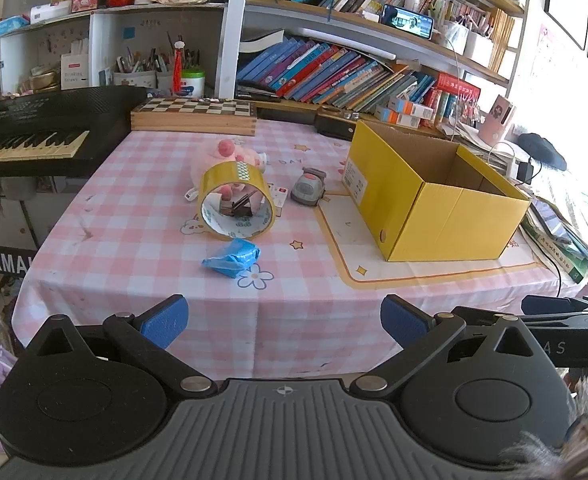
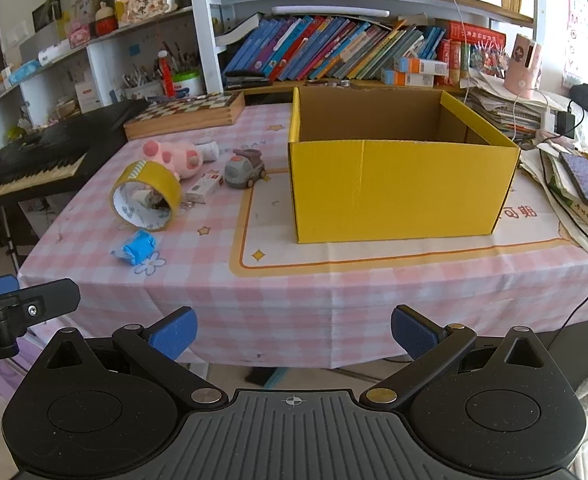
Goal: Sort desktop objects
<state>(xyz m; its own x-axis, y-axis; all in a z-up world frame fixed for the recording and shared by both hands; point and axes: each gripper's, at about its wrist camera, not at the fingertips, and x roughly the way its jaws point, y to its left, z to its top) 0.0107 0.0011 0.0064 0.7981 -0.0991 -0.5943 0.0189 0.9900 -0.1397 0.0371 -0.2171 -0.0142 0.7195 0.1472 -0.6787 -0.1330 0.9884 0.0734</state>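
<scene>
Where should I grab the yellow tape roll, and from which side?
Pinch the tape roll by its upper wall, one finger outside and one inside the core. It lies tipped with its opening facing the left gripper, so approach from the near side; small items sit behind it.

Matt corrugated cardboard box (image 2: pixel 398 192); glossy tape roll (image 1: pixel 235 205); checked cloth tablecloth (image 1: pixel 134 216); plush toy (image 2: pixel 174 157).

Bright daylight floods in from the right, washing out the far right edge of both views to near white. The pink checked tablecloth (image 1: pixel 142 216) is evenly lit, with soft, faint shadows. Fisheye distortion bends the bookshelves (image 2: pixel 334 48) into curves. The keyboard (image 2: pixel 34 160) looks slightly blurred in the right wrist view, possibly from motion.
</scene>
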